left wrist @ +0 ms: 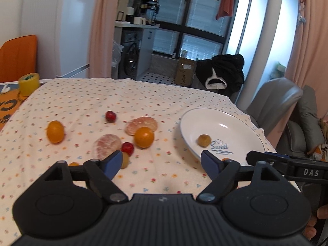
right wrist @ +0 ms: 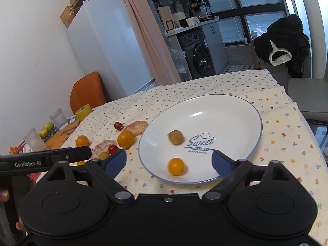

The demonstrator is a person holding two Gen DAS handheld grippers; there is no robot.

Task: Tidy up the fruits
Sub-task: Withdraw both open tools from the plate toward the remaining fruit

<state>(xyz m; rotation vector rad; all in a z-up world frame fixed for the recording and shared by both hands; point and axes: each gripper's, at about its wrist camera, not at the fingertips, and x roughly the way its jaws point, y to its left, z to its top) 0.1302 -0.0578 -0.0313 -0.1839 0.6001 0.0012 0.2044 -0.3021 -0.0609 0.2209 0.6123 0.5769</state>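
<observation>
Here both grippers, left gripper (left wrist: 162,164) and right gripper (right wrist: 169,162), gape wide, empty; plate (right wrist: 242,110) nears the tablecloth (right wrist: 291,135) edge.

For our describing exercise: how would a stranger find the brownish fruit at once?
Start at the white plate printed "Sweet Bakery" on the flowered tablecloth. Two small round fruits lie in it. The brownish fruit is the dull, rough one just left of the lettering, unlike the shiny orange fruit near the rim.
</observation>
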